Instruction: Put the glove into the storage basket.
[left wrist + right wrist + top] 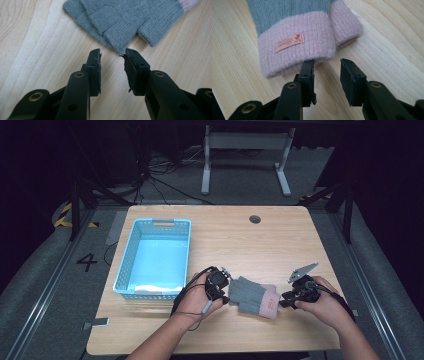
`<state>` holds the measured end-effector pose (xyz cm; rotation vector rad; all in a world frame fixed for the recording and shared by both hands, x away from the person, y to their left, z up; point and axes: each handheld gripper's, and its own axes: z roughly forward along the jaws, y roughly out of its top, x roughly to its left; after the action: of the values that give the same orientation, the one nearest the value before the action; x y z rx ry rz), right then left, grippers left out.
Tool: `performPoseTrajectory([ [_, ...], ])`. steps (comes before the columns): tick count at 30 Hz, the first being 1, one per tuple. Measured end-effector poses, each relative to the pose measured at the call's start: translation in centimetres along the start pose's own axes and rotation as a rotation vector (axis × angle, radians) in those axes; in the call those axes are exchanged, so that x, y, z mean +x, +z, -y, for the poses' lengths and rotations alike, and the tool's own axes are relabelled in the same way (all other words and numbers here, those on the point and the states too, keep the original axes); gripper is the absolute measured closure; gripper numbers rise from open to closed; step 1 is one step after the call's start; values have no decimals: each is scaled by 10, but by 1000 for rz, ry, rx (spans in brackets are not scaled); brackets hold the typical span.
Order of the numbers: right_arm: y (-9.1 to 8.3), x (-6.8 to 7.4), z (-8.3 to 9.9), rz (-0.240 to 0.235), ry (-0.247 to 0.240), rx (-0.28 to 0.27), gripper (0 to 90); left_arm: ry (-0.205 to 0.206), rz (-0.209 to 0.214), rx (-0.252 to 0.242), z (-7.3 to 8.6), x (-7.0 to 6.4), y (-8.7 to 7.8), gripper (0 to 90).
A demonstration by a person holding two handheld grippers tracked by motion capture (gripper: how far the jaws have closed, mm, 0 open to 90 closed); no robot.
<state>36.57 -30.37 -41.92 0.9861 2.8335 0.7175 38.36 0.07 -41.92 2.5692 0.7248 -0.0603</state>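
On the wooden table (pixel 225 240), both grippers, left (pixel 112 58) and right (pixel 326 65), sit open at the grey glove (pixel 252 296). Next, pinch both ends, probably for the blue basket (pixel 131 255).

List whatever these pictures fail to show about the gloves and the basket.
- Glove count: the gloves lie stacked, so the high view can't settle one or two.
- Label wording: too small and blurred in the right gripper view.
- Glove cuffs: cut off by the top edge in the left gripper view.
- Basket floor near its front wall: glare hides it in the high view.
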Motion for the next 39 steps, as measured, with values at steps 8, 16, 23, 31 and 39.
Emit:
performPoseTrajectory([
  [8, 0, 0, -1, 3, -6, -12, 636, -2, 13, 14, -1, 0, 10, 643],
  [16, 2, 1, 0, 2, -2, -8, 640, 8, 33, 27, -5, -1, 21, 644],
  [23, 2, 1, 1, -1, -3, -9, 643, 28, 31, 32, -8, -3, 24, 670],
  [31, 0, 3, 0, 2, -14, -28, 649, 47, 23, -4, -10, -11, 16, 695],
  [39, 2, 2, -1, 0, -27, -37, 656, 31, 27, -2, -12, -10, 21, 785],
])
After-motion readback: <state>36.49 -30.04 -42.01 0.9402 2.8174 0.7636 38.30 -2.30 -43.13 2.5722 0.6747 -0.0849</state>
